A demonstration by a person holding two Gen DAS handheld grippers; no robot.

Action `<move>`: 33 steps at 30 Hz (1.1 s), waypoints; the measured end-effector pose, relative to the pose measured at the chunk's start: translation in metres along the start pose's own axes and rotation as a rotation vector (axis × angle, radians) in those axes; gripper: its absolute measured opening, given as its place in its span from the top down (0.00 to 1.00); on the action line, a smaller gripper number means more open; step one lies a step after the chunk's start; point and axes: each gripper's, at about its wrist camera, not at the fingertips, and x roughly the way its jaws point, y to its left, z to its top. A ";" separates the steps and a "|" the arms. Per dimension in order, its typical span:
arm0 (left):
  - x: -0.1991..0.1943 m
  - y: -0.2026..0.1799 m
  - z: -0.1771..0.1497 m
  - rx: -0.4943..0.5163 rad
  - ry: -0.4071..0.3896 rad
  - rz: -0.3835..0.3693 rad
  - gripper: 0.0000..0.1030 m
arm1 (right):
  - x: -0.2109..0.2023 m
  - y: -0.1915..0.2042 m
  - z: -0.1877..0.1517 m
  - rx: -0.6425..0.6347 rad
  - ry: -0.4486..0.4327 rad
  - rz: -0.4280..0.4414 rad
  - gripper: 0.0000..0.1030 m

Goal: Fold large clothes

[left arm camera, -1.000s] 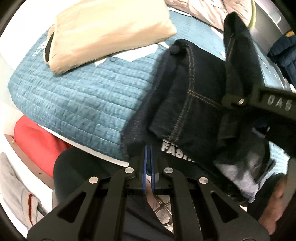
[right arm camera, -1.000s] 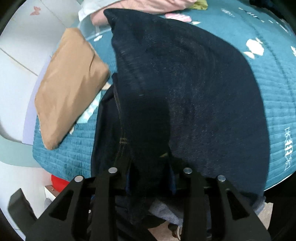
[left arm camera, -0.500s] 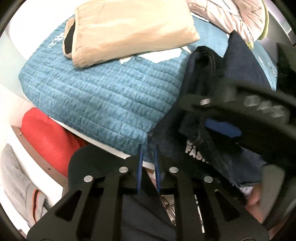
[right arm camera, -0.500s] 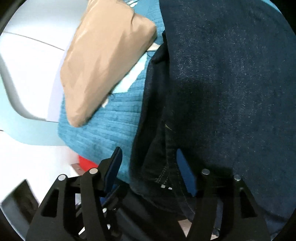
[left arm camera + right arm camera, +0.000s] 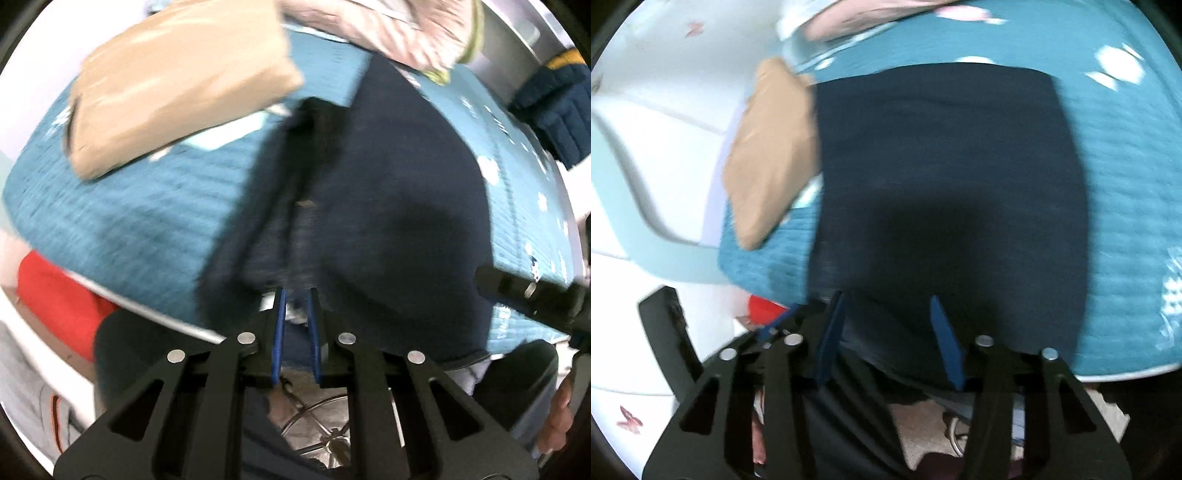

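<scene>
Right wrist view: the dark jeans lie folded into a flat rectangle on the teal bedspread, near edge hanging off the bed, probably so the next fold starts from there. A tan folded garment sits at 9 o'clock of them. The right gripper is about half open and closing, nothing pinched that I can see. The left gripper has just a narrow gap, apparently empty, though blur makes it hard to call.
</scene>
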 end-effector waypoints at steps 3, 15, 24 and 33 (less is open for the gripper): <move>0.011 -0.026 0.009 0.042 0.004 -0.093 0.87 | -0.004 -0.021 -0.009 0.015 0.021 -0.034 0.63; 0.062 -0.042 0.009 0.106 0.110 -0.050 0.73 | 0.031 -0.039 -0.077 0.114 0.185 -0.037 0.63; 0.054 -0.037 -0.001 0.116 0.105 0.022 0.73 | 0.011 -0.060 -0.108 0.216 0.217 0.038 0.70; 0.051 -0.028 -0.004 0.074 0.112 -0.009 0.72 | 0.008 -0.081 -0.062 0.188 0.090 -0.045 0.68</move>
